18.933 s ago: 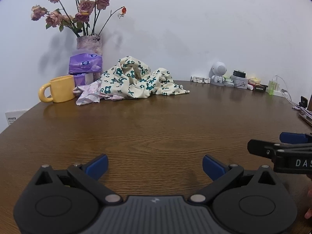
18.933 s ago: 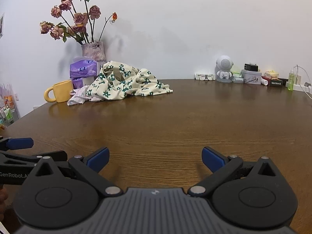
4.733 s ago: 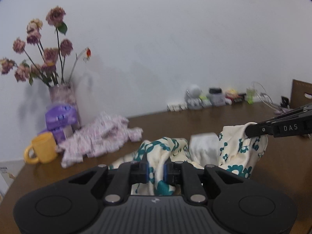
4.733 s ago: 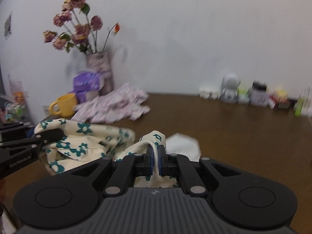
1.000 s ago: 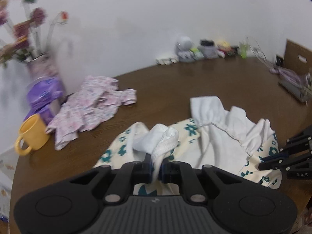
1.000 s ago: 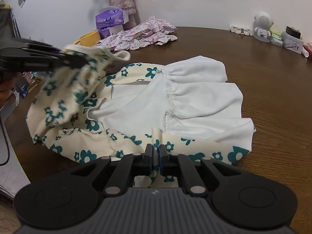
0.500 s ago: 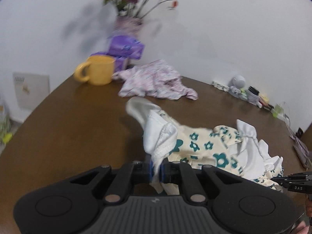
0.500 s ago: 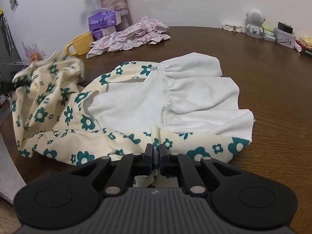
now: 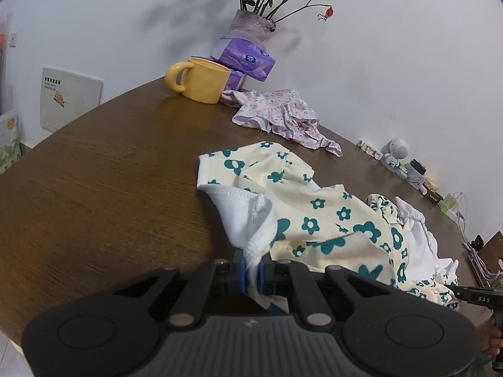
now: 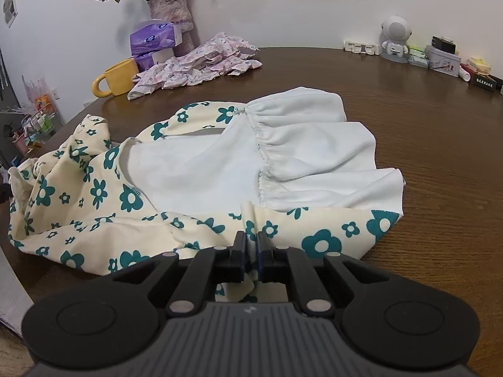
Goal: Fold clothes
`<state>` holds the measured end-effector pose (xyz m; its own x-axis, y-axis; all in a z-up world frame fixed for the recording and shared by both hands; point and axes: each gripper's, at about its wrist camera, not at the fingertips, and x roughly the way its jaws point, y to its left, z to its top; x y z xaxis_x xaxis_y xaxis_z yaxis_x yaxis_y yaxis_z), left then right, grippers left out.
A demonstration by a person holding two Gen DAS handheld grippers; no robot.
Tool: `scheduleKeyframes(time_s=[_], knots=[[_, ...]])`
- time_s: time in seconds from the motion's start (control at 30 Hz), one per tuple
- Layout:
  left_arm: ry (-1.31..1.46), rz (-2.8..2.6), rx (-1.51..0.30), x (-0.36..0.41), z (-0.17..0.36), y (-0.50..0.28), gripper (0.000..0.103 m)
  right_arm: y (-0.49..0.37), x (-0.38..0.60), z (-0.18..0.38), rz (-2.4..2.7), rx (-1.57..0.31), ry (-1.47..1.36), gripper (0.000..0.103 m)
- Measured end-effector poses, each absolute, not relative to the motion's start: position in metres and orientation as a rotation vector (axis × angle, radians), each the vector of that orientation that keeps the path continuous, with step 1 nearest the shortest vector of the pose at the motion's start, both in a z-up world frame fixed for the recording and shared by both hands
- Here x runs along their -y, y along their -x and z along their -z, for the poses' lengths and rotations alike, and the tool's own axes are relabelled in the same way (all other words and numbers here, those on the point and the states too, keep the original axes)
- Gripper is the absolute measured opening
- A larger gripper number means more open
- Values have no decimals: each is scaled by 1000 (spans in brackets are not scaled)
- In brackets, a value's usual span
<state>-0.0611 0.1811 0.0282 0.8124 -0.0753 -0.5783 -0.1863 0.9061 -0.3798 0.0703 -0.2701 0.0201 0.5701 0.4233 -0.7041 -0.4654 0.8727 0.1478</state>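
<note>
Cream cotton with teal flowers, that's the dress [image 10: 94, 188], spread across the brown wooden surface [image 10: 440, 144] and filling the middle of the right wrist view. It's lying inside out in places: the plain white lining shows over the centre and right, with a gathered seam running down through it, while the printed side bunches up in folds at the left of the frame. The right gripper [image 10: 250, 245] has its fingers pinched together on the printed hem at the bottom centre. In the left wrist view the left gripper [image 9: 250, 271] is also clamped on a bit of white ribbed edge at the bottom centre, the cloth trailing away to the right. A second garment [image 9: 283, 116], pale with pink-purple print, sits crumpled in the upper middle next to a yellow mug [image 9: 201, 78].
</note>
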Motion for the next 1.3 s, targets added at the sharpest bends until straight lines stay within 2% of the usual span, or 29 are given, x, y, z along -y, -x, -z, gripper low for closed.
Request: scheduleKeyframes(time_s=[0.27, 0.37, 0.47, 0.53, 0.73, 0.8, 0.93, 1.3], knots=[[423, -50, -637, -179, -26, 60, 8, -69, 268, -19, -504, -806, 58, 7], [405, -54, -642, -177, -29, 62, 14, -68, 266, -18, -502, -802, 64, 8], [349, -88, -637, -174, -36, 67, 27, -67, 266, -19, -504, -796, 77, 8], [340, -107, -628, -176, -43, 72, 42, -65, 265, -19, -508, -789, 91, 8], [268, -113, -571, -175, -78, 80, 61, -66, 269, -21, -521, -791, 56, 11], [208, -78, -578, -165, -88, 72, 64, -66, 271, -24, -528, -788, 39, 13], [90, -15, -639, -141, -98, 48, 65, -63, 270, -28, -534, -767, 46, 17], [-186, 42, -846, -91, -76, 4, 65, -54, 272, -34, -542, -725, 69, 25]])
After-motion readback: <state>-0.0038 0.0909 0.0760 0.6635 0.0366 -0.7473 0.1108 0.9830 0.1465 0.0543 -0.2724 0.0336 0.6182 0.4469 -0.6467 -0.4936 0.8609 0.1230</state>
